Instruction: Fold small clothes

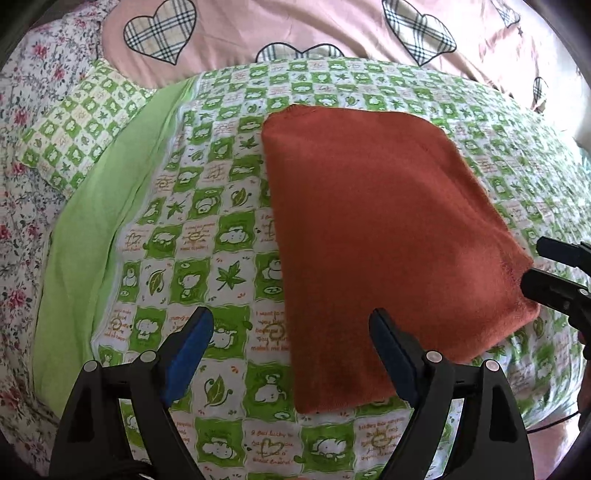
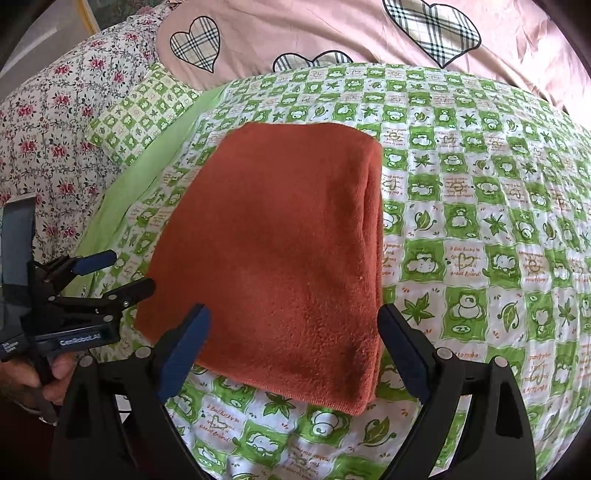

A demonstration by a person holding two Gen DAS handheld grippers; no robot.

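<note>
A rust-orange fleece cloth (image 1: 380,236) lies folded into a flat rectangle on the green checked bedspread (image 1: 207,229); it also shows in the right wrist view (image 2: 280,258), with its stacked folded edges along the right side. My left gripper (image 1: 291,328) is open and empty, held above the cloth's near left corner. My right gripper (image 2: 295,325) is open and empty, held above the cloth's near edge. The right gripper shows at the right edge of the left wrist view (image 1: 532,267), close to the cloth's right corner. The left gripper shows at the left of the right wrist view (image 2: 131,271), open.
A pink quilt with plaid hearts (image 1: 332,33) lies bunched along the far side. A floral sheet (image 1: 22,155) and a green checked pillow (image 1: 81,122) lie to the left. A plain green strip (image 1: 96,221) borders the bedspread.
</note>
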